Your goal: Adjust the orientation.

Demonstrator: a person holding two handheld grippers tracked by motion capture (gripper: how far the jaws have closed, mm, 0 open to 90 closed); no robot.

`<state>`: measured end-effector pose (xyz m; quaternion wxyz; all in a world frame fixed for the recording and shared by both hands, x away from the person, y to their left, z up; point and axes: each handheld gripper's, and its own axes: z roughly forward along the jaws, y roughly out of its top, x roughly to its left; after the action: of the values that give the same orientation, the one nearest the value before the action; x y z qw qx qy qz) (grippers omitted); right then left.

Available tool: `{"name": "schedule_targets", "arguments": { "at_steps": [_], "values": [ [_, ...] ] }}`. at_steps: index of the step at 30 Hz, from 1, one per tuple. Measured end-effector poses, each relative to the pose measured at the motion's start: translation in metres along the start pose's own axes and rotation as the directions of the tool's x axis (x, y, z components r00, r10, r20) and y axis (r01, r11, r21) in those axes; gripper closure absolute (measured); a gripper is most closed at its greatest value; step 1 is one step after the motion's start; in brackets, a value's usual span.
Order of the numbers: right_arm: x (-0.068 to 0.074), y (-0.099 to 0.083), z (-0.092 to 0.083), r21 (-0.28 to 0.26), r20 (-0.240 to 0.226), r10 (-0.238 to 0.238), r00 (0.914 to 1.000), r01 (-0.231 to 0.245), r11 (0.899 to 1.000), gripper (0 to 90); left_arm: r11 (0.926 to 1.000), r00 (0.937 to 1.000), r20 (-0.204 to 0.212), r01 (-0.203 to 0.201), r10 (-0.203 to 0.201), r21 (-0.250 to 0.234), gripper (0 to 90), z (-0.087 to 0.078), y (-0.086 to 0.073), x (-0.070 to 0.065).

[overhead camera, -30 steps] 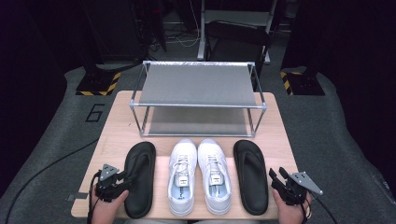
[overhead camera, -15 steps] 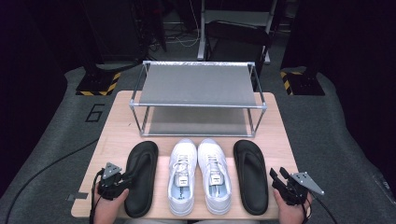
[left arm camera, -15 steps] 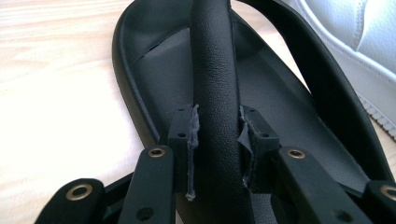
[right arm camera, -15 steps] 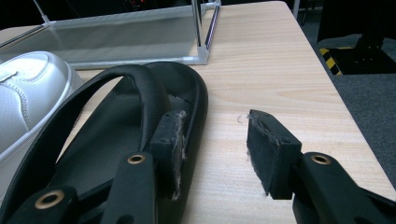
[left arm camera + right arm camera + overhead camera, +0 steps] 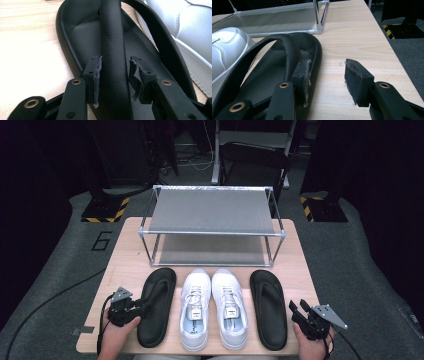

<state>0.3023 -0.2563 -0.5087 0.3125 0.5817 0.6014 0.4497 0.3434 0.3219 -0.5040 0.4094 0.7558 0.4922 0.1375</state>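
Note:
Two black flip-flops flank a pair of white sneakers (image 5: pixel 196 312) on the wooden table. My left gripper (image 5: pixel 143 302) reaches onto the left flip-flop (image 5: pixel 157 320). In the left gripper view its jaws (image 5: pixel 113 62) straddle that flip-flop's strap (image 5: pixel 112 32). They have just been opening, and a gap shows at the right pad. My right gripper (image 5: pixel 297 306) stands open at the outer edge of the right flip-flop (image 5: pixel 268 307). In the right gripper view (image 5: pixel 327 67) one pad lies over the sole's rim (image 5: pixel 315 50) and the other over bare wood.
A two-tier metal shoe rack (image 5: pixel 212 233) with grey mesh shelves stands at the back of the table (image 5: pixel 125 265). A sneaker (image 5: pixel 190 30) lies close to the left flip-flop. Grey carpet surrounds the table, and cables trail from both grippers.
The left gripper has edged slightly forward along the left flip-flop. The right gripper and all the shoes stay where they were.

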Motion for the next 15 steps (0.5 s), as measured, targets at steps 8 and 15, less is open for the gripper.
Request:
{"name": "schedule_targets", "arguments": {
  "at_steps": [8,15],
  "values": [
    [0.0000,0.0002,-0.0004,-0.007,-0.004,0.002,1.0000,-0.002,1.000,54.6,0.9996,0.9988,-0.042,-0.027,0.026,-0.002,66.4,0.0020,-0.0013,-0.0034],
    [0.0001,-0.0001,-0.0001,-0.007,0.003,0.005,1.0000,-0.005,1.000,54.7,0.9992,0.9959,-0.082,-0.038,0.039,0.010,68.7,0.0016,-0.0005,-0.0081]
  ]
}}
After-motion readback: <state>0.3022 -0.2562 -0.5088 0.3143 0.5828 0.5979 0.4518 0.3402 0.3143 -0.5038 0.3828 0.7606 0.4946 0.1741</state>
